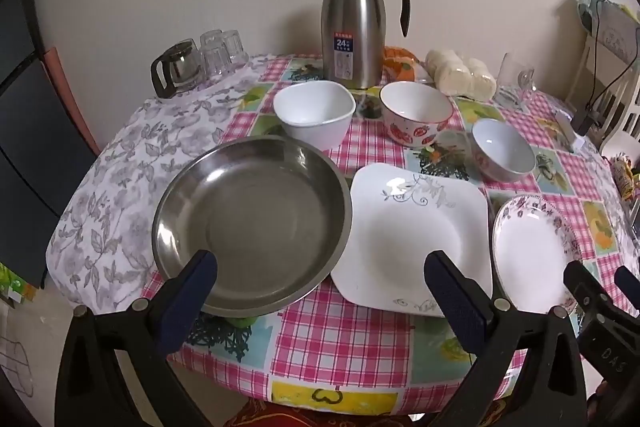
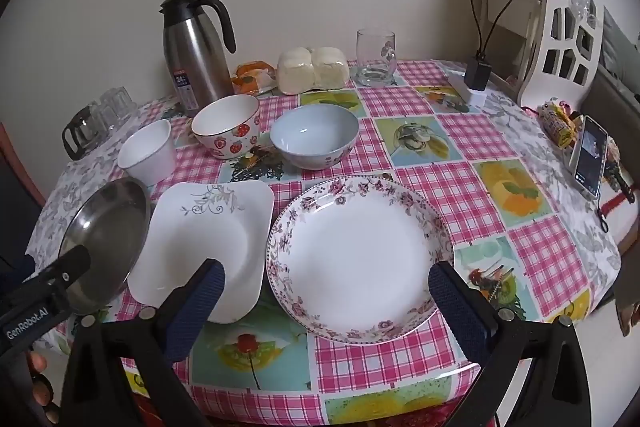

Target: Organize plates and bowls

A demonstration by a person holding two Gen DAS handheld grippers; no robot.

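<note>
Along the near edge of the table (image 2: 404,131) lie three plates in a row: a steel dish (image 1: 252,223) on the left, a square white plate (image 1: 416,235) in the middle with a grey vine print, and a round floral-rimmed plate (image 2: 360,259) on the right. The steel dish and the square plate lie just beside each other, and so do the square plate and the floral one; I cannot tell whether their rims touch.

Behind them, farther from me, three bowls stand in a second row: a plain white squarish bowl (image 1: 316,113) on the left, a strawberry-patterned bowl (image 1: 416,113) in the middle, and a pale blue bowl (image 2: 314,135) on the right. All three are upright and empty.

My left claw (image 1: 320,287) hangs over the near edge, tilted downward, its fingers spread wide and pinching nothing; one finger sits in front of the steel dish, the other in front of the square plate. My right claw (image 2: 332,303) is spread just as wide, empty too, its fingers framing the near part of the floral plate.

Farther back stand a steel thermos jug (image 1: 358,23), upturned glasses (image 1: 222,53) at far left, wrapped buns (image 2: 312,69) and a clear tumbler (image 2: 376,63). A phone (image 2: 592,161) leans at the right edge.
</note>
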